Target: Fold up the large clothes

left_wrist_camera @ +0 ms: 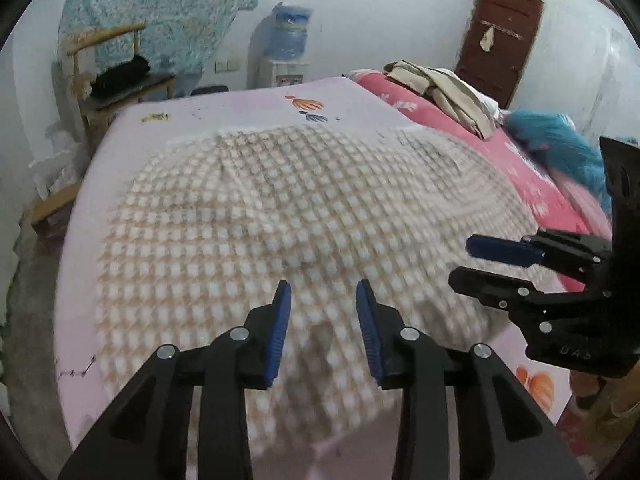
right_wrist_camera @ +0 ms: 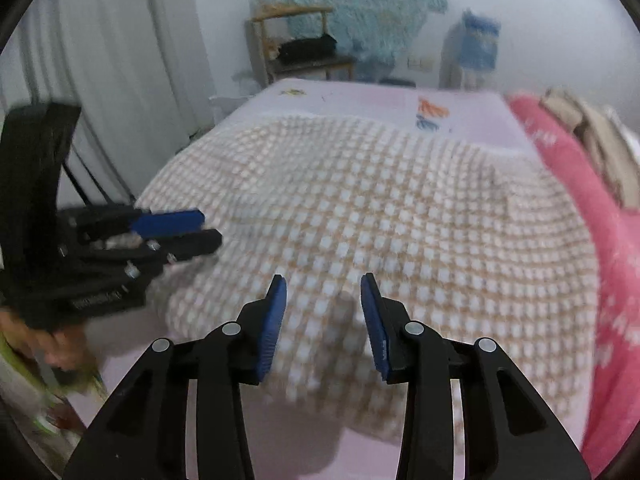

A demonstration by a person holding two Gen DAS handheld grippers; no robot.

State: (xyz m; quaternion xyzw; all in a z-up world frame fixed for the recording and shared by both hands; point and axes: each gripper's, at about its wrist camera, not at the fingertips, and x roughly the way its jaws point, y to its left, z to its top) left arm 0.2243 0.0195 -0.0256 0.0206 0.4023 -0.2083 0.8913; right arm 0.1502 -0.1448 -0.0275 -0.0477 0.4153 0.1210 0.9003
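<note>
Both tools, left tool (left_wrist_camera: pixel 324 308) and right tool (right_wrist_camera: pixel 324 304), are hovering apart, gripping nothing; the checked cloth (left_wrist_camera: pixel 280 216) is lying spread across the bed (left_wrist_camera: pixel 240 108), folding barely begun.

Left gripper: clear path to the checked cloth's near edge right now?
Probably yes. The left gripper hangs open right above the checked cloth, nothing between; the right gripper sits off to the side.

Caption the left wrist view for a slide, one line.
Left hand-held gripper, jaws apart and empty, above a checkered garment spread on the pink bed; right hand-held gripper alongside.
</note>
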